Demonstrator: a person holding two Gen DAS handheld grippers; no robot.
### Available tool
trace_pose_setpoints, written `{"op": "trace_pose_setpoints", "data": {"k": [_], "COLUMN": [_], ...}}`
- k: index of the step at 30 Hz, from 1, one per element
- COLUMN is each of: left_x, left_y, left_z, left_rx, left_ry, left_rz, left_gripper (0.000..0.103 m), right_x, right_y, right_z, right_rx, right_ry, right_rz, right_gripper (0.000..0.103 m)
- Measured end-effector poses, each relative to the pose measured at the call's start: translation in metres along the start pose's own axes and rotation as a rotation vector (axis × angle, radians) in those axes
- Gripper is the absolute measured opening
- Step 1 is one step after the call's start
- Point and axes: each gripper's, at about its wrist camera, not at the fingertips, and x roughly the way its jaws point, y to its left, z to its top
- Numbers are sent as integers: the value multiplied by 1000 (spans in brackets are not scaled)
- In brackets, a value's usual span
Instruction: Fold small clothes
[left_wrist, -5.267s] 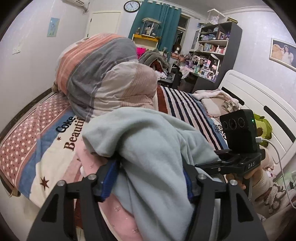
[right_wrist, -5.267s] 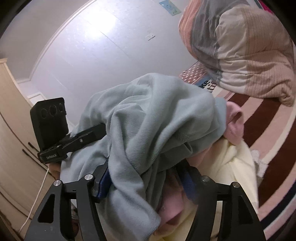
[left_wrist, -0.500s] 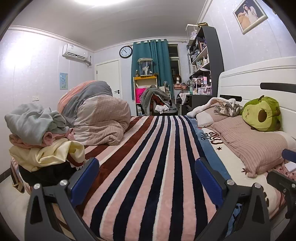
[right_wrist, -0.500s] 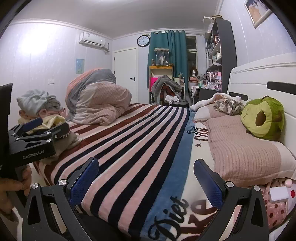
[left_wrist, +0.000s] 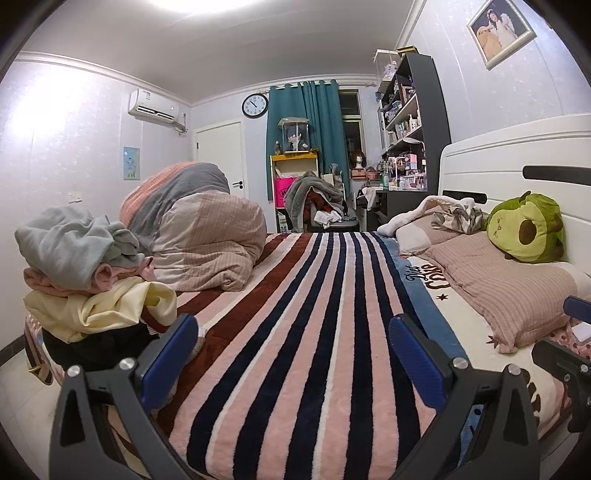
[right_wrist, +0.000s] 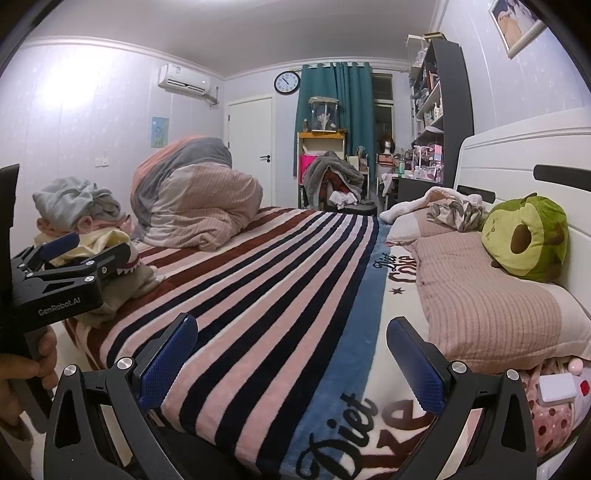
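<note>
Both hand-held grippers, left and right, hover empty with jaws spread wide above the striped plush bed blanket, probably cleared for folding. The crumpled heap of small clothes sits at its left edge; lower garments are hidden.

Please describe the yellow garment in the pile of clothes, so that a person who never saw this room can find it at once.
Look at the bed with the striped blanket and go to its near left corner, where a pile of clothes sits. The pale yellow garment lies crumpled low in that pile, under the grey-green one and the pink one, above something black.
</note>
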Motion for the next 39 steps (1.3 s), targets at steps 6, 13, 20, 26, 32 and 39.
{"op": "trace_pose_setpoints", "data": {"k": [6, 13, 20, 26, 32, 39], "left_x": [0, -1, -1, 0, 0, 1], "left_y": [0, 2, 1, 2, 2, 3], "left_z": [0, 1, 1, 0, 0, -1], "left_rx": [-2, 1, 3, 2, 4, 4], "left_ry": [2, 0, -1, -1, -1, -2], "left_rz": [-2, 0, 0, 1, 3, 4], "left_gripper": [102, 102, 102, 102, 102, 102], "right_x": [1, 1, 1, 3, 2, 2], "right_y": [0, 2, 3, 7, 9, 9], "right_z": [0, 0, 1, 3, 3, 3], "right_rx": [0, -4, -3, -3, -1, -2], "right_ry": [-1, -6, -9, -16, -20, -21], "right_rz": [0, -5, -6, -4, -5, -6], "right_gripper": [102, 102, 102, 102, 102, 102]}}
